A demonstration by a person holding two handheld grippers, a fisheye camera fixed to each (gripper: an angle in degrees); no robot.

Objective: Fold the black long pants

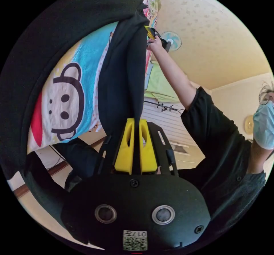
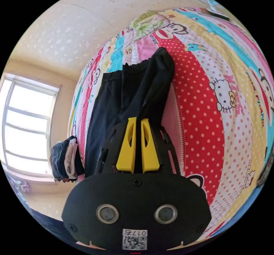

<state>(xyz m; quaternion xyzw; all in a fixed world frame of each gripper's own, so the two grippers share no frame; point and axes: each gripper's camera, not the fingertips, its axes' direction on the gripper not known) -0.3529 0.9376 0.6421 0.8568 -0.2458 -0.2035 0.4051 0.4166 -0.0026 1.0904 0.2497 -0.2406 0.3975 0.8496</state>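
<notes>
Two grippers, one pair of black long pants (image 2: 128,95): left gripper (image 1: 136,123) and right gripper (image 2: 137,122) each clamp a fold of cloth between nearly closed jaws; the pants extend ahead over one patterned bedsheet (image 2: 217,95); one stack of folded clothes (image 2: 64,159) lies left of the right gripper

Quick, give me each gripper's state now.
Left gripper: jaws shut on the black pants.
Right gripper: jaws shut on the black pants.

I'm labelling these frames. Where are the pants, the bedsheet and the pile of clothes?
pants (image 2: 114,106), right gripper view, on the leg lying flat.
bedsheet (image 2: 199,109), right gripper view, on the red dotted stripe.
pile of clothes (image 2: 64,159), right gripper view, on the stack's side.
</notes>
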